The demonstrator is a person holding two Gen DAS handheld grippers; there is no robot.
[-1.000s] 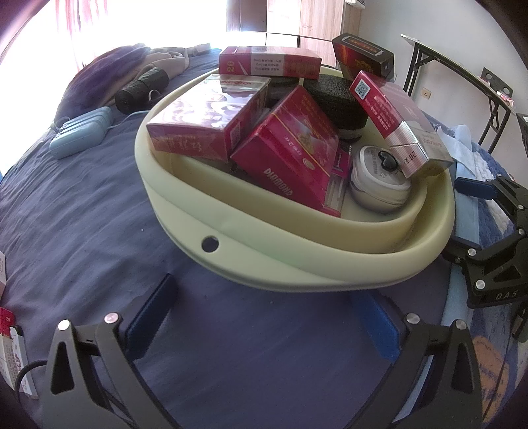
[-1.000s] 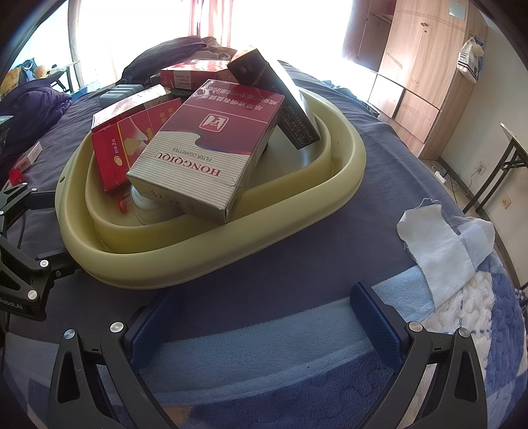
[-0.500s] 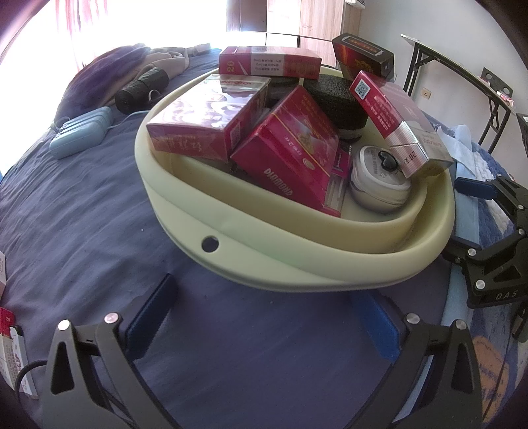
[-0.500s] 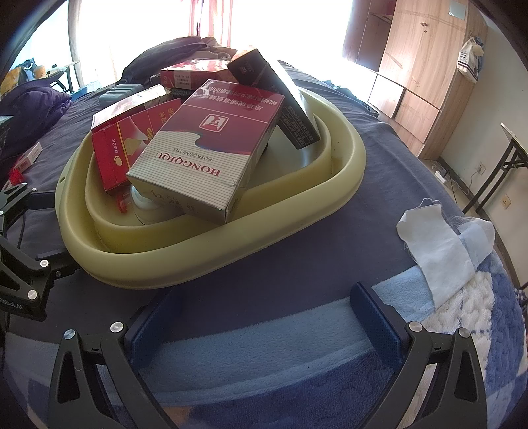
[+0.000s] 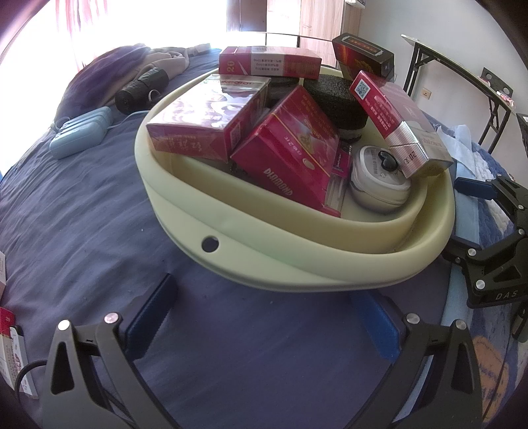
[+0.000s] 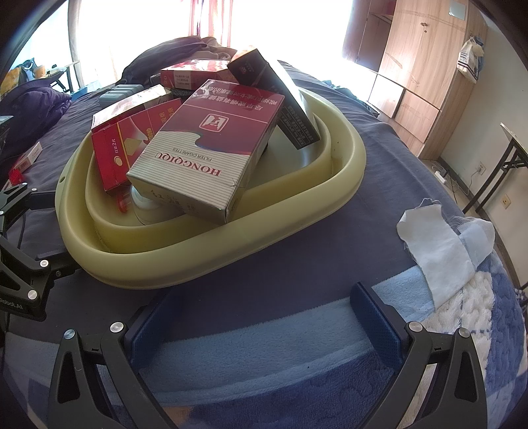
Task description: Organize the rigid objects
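Change: nothing differs from a second ago; I judge the sorting paused or nearly finished.
Left tongs (image 5: 264,316): spread wide, empty, low over the bed (image 5: 82,211).
Right tongs (image 6: 260,316): spread wide, empty.
Boxes: heaped in the basin (image 6: 346,171) mid-bed.
Writing: "HONGQIQU FILTER CIGARETTES" on the grey-striped box (image 6: 211,155); "DIAMOND" on a red box (image 5: 290,148).
Left edge: another pack (image 5: 10,356) lies outside.

A bed under a dark blue sheet (image 5: 82,204) fills the room, with a blue-and-white blanket (image 6: 429,346) over its near end. Beyond the bed's far side a window (image 6: 297,19) glares white with daylight — pink curtains (image 5: 89,29) hang beside it. Right of the bed stand a wooden wardrobe (image 6: 412,72) and a black-legged folding table (image 5: 462,76) against a pale wall.
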